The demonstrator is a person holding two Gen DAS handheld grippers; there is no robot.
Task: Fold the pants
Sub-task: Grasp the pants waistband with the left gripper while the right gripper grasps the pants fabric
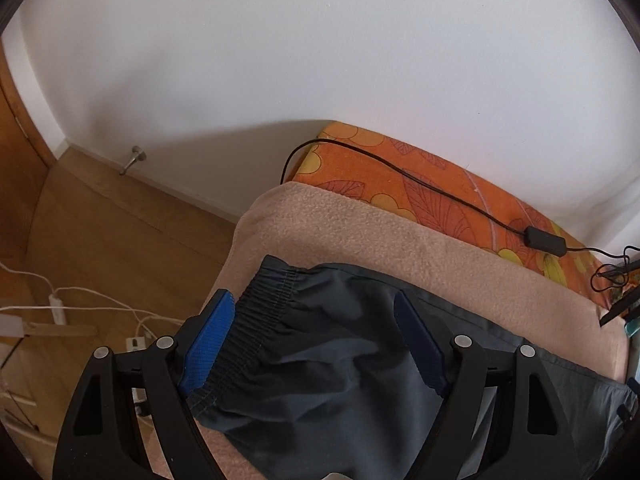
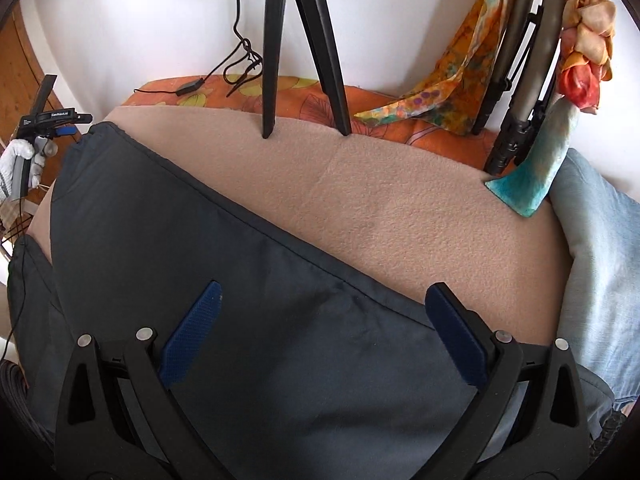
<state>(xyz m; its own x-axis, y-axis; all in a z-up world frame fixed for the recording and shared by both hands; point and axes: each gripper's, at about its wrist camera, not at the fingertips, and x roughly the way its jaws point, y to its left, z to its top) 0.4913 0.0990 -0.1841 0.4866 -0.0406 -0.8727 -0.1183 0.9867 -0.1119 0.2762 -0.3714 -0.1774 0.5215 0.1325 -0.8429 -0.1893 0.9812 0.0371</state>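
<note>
Left wrist view looks down on a bed covered by a beige fleece blanket [image 1: 360, 232] over an orange floral sheet [image 1: 420, 172], set against a white wall [image 1: 280, 60]. A black cable [image 1: 440, 192] with an inline box crosses the sheet, and wooden floor [image 1: 100, 232] with white cords lies to the left. The dark grey pants [image 1: 320, 360] lie spread on the blanket, elastic waistband at the bed's left edge.

The left gripper [image 1: 312, 320] has its fingers wide apart over the waistband end; one blue pad sits against the elastic edge, the other rests over the cloth, with no pinch.

In the right wrist view, black tripod legs [image 2: 276, 60] stand on the blanket, with colourful scarves [image 2: 460, 80] hanging nearby. The right gripper [image 2: 324, 304] has its fingers spread wide over the pants, gripping nothing.
</note>
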